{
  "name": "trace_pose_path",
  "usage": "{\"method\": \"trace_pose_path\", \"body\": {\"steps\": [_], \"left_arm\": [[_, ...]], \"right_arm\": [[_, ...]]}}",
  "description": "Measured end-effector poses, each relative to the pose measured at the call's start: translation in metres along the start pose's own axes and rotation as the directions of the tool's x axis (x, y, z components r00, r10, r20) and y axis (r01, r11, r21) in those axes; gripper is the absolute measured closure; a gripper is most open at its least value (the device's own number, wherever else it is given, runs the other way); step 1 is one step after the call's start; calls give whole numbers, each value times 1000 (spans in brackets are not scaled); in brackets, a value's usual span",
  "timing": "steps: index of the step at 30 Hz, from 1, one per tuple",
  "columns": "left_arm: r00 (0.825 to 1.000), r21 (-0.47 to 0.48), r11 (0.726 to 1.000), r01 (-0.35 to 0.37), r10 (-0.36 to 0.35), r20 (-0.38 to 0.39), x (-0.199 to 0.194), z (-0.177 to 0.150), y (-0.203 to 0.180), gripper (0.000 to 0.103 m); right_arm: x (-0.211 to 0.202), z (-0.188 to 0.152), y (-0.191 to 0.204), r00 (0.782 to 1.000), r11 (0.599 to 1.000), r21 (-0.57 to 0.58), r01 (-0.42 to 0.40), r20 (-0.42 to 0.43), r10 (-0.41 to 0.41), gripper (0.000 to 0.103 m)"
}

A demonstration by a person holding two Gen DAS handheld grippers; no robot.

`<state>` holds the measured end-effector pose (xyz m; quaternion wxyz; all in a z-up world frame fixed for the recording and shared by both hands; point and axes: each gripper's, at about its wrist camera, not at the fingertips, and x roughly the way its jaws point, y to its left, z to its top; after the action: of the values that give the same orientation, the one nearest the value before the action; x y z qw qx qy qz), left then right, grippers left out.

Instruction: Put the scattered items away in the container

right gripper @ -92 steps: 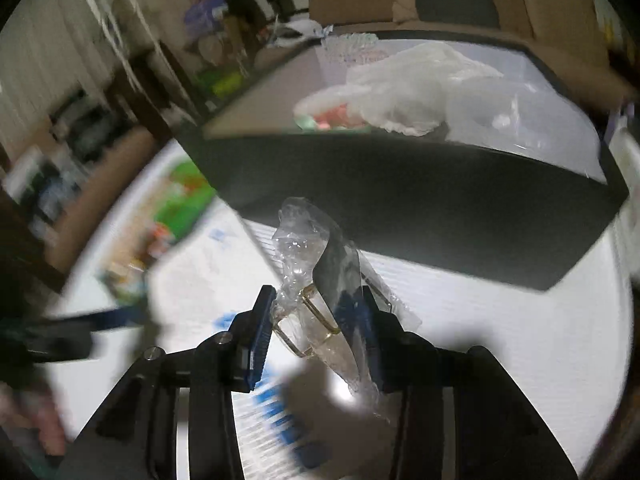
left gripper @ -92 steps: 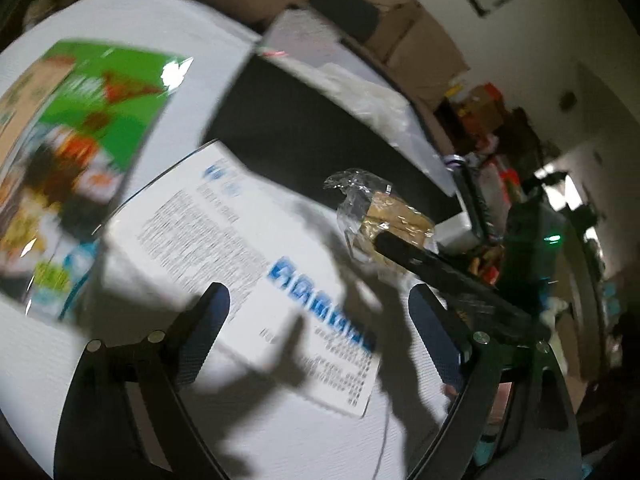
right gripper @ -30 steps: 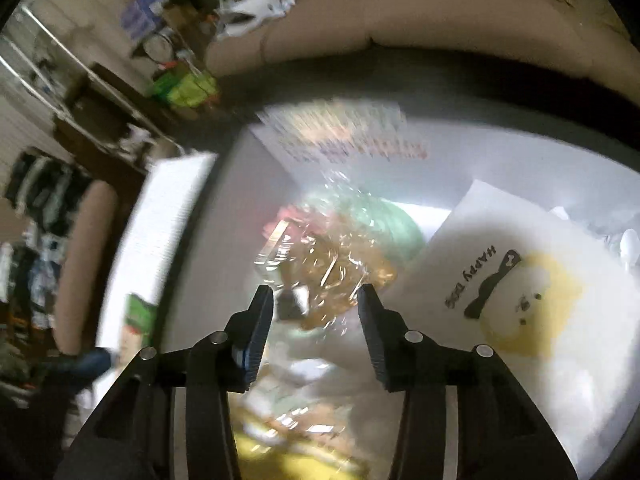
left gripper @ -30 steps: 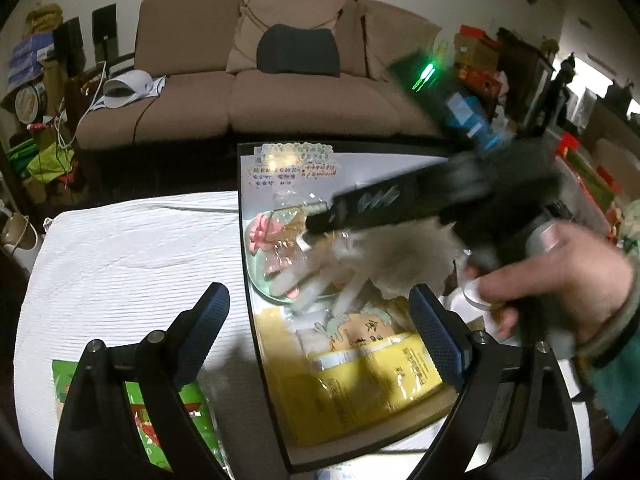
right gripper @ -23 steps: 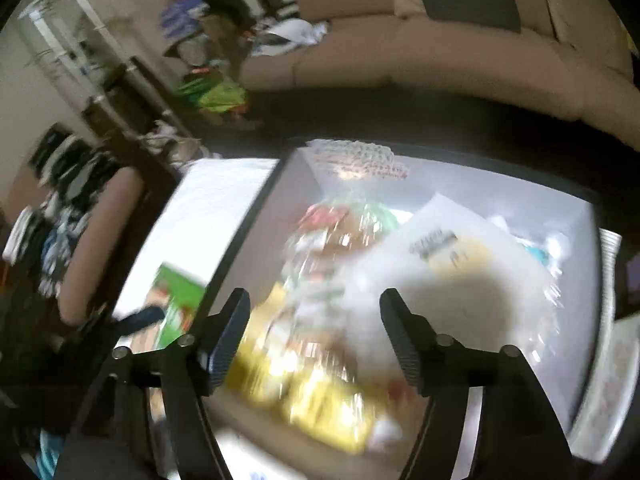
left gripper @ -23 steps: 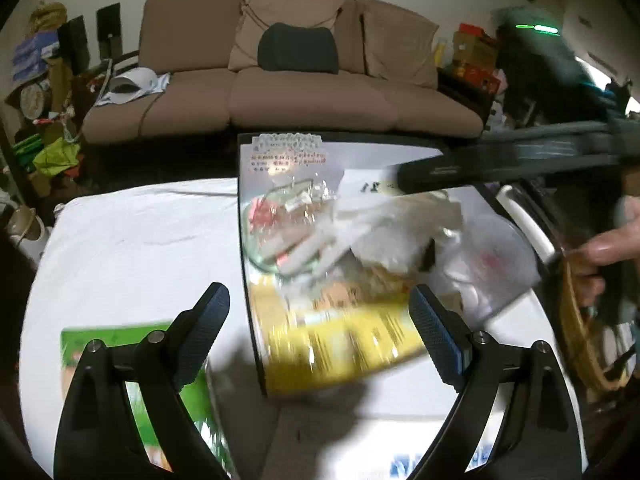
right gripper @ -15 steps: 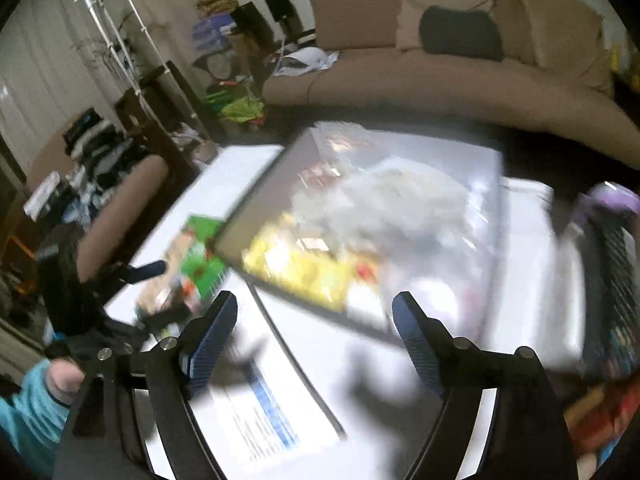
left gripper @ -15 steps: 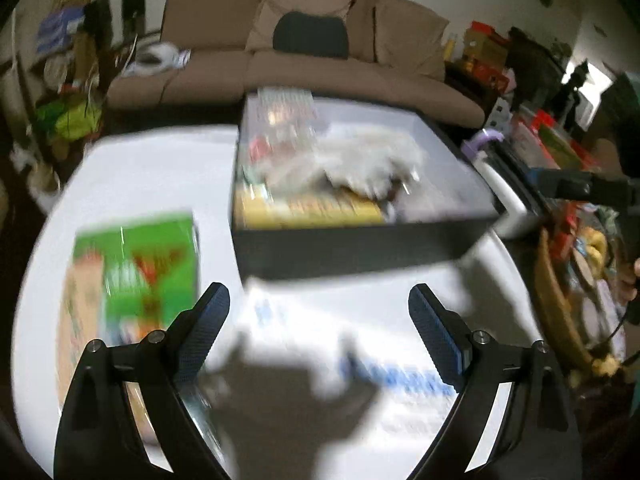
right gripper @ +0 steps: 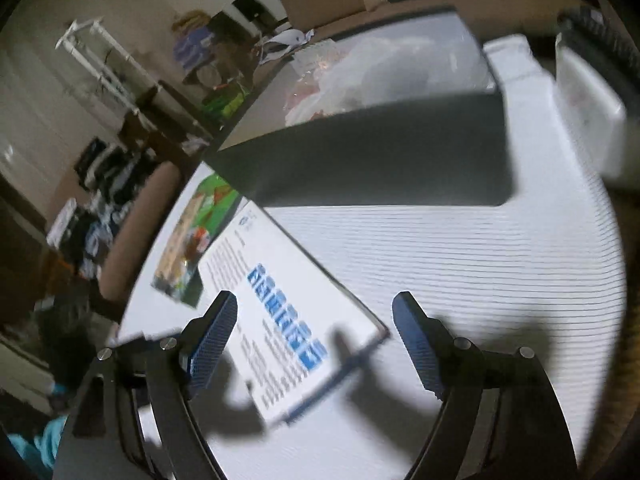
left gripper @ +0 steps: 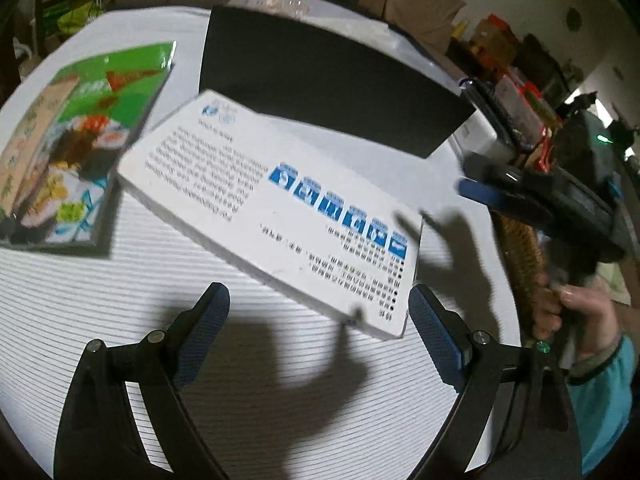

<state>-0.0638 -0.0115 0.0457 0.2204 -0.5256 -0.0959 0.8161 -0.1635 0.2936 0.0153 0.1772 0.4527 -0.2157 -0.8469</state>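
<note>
clear: striped tablecloth | blocked: white box, black container behind

1. The room is dim; light from above falls brightly on the white counter.
2. Hard dark shadows of both tools lie on the counter and across the white box.
3. Glare whitens the green packet's upper corner.
4. Motion blur smears the box print and the black container, worse in the right wrist view.
5. Fisheye bending curves the edges; the corners are black.
</note>
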Motion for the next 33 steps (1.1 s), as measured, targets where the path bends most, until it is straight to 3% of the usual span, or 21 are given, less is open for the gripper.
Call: {"method": "trace_pose_path", "body": {"steps": [8,14,18,21,25,29,33], "left_arm": [[995,-10,999,41,-42,-86,28,2,6,13],[988,-70,994,79,-87,-124,45,2,12,13],[990,-67,996,65,-73,-118,47,1,11,13],[991,-54,997,64,-70,-118,47,1,10,12],[990,-67,995,74,-81,-116,41,2,12,11],[988,-88,989,119,-127,-89,21,7,12,11],[984,-17,984,178,-179,-10,-11,12,-3,9]], "right_arm": [[42,0,-11,1000,1000,14,-22,-21,22,20],[60,-12,-3,992,998,23,-51,-111,53,16],[58,-18,-8,984,986,106,-125,-115,137,16],[53,-21,-13,982,979,148,-141,-109,157,16],[37,-30,-20,973,945,257,-200,-64,224,15],[18,-41,-13,977,948,263,-181,-62,204,15],[9,-67,-12,974,921,336,-197,-44,224,9]]}}
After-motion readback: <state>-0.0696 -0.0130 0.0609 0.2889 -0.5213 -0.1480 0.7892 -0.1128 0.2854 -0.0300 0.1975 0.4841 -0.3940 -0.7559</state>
